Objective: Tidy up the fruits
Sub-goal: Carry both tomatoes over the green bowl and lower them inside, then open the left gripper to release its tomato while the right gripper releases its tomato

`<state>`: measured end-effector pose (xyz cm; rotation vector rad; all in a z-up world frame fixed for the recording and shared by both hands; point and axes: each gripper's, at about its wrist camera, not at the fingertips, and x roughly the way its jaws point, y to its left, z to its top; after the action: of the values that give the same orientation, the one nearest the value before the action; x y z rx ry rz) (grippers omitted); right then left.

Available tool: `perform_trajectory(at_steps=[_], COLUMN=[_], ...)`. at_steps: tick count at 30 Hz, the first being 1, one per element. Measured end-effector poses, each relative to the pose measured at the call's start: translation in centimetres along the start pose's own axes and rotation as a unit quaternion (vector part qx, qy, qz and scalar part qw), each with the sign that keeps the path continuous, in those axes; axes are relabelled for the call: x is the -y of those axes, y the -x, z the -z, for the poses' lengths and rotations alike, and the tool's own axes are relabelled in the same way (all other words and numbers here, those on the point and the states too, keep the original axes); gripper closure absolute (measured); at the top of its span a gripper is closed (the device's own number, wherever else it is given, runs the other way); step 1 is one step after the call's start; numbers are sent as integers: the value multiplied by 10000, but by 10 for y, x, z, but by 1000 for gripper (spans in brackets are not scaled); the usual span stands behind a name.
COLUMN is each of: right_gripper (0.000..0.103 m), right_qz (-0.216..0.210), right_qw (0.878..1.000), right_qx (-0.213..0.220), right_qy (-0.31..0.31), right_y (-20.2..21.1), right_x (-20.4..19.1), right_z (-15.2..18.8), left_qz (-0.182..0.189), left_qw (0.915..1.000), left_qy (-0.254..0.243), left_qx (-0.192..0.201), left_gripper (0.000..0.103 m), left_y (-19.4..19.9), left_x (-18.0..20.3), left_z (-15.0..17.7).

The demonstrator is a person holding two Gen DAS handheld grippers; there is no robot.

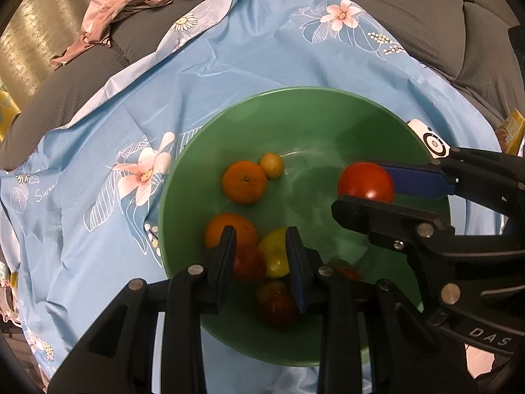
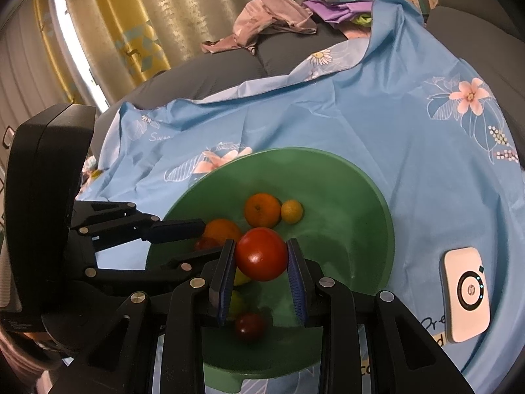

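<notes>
- The step in hand looks like a deposit: the right gripper (image 2: 261,256) holds a round, glossy red tomato (image 2: 261,253) over the wide green plastic bowl (image 2: 367,203), both blue pads pressed against the fruit's sides.
- The tomato hangs above the bowl's inside, not touching the fruit below; in the left wrist view it shows over the bowl's right half (image 1: 366,181).
- Already lying in the bowl: a dimpled orange mandarin (image 1: 244,182) touching a small yellow-green round fruit (image 1: 271,165), a second orange fruit (image 1: 229,229) nearer the left wall, a yellow lemon (image 1: 275,252), and dark red fruits (image 1: 279,305) low in the near part, too shadowed to name.
- The left gripper (image 1: 261,262) points steeply down into the bowl over this near cluster. Its jaws stand close together with fruit visible in the gap, but I cannot tell whether the pads press on anything or merely frame what lies beneath.
- The right gripper slants down less steeply, reaching in from the bowl's right side.
- Judgement: sorting seems well along, since no loose fruit shows on the light blue floral cloth (image 1: 229,65) around the bowl.
- The next move calls for lowering the tomato toward a bare patch of the bowl's floor before spreading the jaws, so it neither drops hard nor rolls into the mandarin.
- A white rounded device with a ring mark (image 2: 467,292) lies on the cloth just beside the bowl's right rim, clear of the work.
</notes>
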<state>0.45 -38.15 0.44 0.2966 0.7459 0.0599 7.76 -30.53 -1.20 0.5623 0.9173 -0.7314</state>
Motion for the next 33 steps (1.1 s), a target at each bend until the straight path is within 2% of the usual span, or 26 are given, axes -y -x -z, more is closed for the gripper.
perform_trajectory(at_steps=[33], right_gripper=[71], right_qz=[270], right_qw=[9995], right_qx=[-172], right_qy=[54], right_y=[-7], right_x=[3], right_z=[-3], left_qz=[-50], left_qw=[9996], left_qy=[-206], left_qx=[-203], left_gripper=[73], left_y=[-10], left_x=[7], left_z=[-7])
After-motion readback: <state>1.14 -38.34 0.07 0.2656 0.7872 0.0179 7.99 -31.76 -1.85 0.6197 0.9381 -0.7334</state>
